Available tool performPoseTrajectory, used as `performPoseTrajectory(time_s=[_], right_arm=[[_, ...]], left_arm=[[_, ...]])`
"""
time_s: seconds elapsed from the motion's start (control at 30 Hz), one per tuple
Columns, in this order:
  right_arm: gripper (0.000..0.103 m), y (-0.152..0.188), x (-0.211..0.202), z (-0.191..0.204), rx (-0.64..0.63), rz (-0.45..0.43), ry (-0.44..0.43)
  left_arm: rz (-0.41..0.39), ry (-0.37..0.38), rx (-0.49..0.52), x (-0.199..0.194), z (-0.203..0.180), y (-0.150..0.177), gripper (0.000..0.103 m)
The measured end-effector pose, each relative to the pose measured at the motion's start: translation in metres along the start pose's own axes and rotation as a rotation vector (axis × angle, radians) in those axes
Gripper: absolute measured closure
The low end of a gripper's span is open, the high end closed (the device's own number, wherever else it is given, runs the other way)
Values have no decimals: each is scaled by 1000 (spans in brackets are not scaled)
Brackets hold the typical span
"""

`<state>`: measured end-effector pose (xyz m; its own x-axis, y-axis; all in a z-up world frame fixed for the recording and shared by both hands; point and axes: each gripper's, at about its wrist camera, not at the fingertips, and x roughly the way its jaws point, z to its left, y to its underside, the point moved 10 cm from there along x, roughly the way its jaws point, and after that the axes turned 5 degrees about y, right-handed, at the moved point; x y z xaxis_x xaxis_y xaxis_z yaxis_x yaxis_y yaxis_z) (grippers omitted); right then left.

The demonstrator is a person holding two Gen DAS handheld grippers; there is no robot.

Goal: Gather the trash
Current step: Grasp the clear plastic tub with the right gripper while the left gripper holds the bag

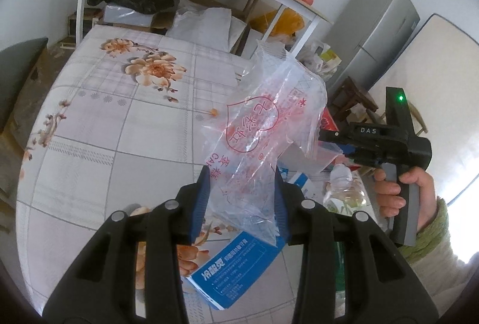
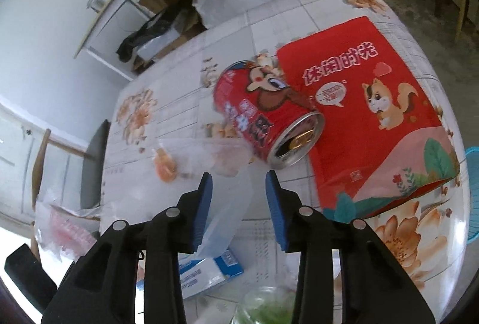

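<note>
Clear plastic bag raised between the left gripper's spread fingers

The clear printed bag (image 1: 263,126) is seen within the left gripper (image 1: 242,204), whose jaws are spread; a firm pinch cannot be confirmed. To its right, the right gripper (image 2: 239,204) is held open over the floral table (image 2: 299,10), a red can (image 2: 263,111) lying tipped just ahead, touching a red package (image 2: 374,114).

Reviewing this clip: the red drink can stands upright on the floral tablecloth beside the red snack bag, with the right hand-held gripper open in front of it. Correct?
Not quite. In the right wrist view the red drink can lies on its side, opened top facing the right hand-held gripper. The rest holds: floral tablecloth, red snack bag beside it, jaws open.
</note>
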<state>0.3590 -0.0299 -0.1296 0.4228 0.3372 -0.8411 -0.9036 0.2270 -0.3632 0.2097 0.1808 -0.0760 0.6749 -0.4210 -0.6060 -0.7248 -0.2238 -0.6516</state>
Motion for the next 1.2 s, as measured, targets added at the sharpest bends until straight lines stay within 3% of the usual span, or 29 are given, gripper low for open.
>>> performPoseTrajectory(time_s=[0.53, 0.8, 1.2], right_arm=[[83, 0, 23, -4, 1, 59, 30], [98, 1, 19, -4, 30, 55, -15], [99, -8, -7, 4, 83, -4, -126]], left_arm=[[-11, -47, 32, 0, 2, -3, 66], [-24, -58, 18, -4, 8, -4, 66], [-56, -74, -2, -18, 11, -6, 66]])
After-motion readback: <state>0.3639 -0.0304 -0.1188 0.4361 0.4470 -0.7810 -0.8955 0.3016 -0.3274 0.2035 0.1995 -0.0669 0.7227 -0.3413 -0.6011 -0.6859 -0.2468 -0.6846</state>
